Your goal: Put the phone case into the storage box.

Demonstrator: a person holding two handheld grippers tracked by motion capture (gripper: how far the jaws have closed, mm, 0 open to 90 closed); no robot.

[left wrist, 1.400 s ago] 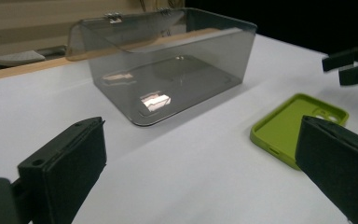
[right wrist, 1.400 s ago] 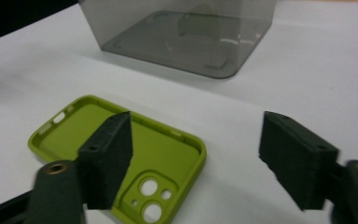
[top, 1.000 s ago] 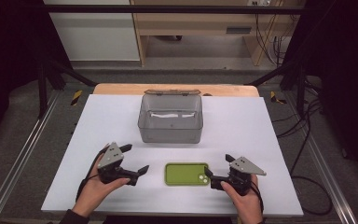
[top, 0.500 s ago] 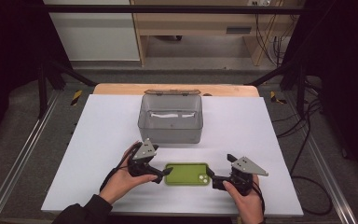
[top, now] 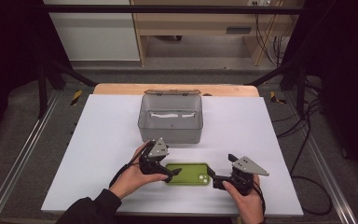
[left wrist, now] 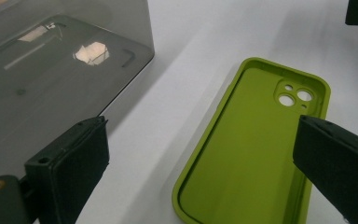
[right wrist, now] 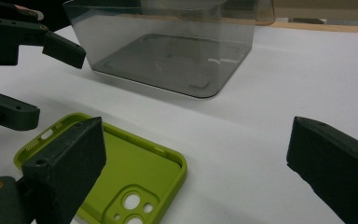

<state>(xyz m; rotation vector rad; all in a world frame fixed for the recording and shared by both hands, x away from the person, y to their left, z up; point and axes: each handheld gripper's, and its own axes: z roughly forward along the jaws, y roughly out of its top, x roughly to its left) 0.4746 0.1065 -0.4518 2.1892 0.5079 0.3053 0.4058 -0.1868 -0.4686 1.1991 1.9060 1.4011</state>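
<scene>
Phone case (top: 187, 173), lime green and hollow side up, lay flat on the white surface (top: 98, 140) near its 6 o'clock edge, camera cutouts toward 3 o'clock. The left gripper (top: 168, 173) hung at its 9 o'clock end, jaws spread and astride that end; the right gripper (top: 213, 178), jaws also spread, sat just beside the other end. Judged an approach to grasp: next, one pair must close on a rim. A smoky clear plastic bin (top: 170, 120) stood near at 12 o'clock, crowding the left jaw.

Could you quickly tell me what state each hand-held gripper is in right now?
Left hand-held gripper: open, at the green phone case, holding nothing.
Right hand-held gripper: open, holding nothing.
</scene>
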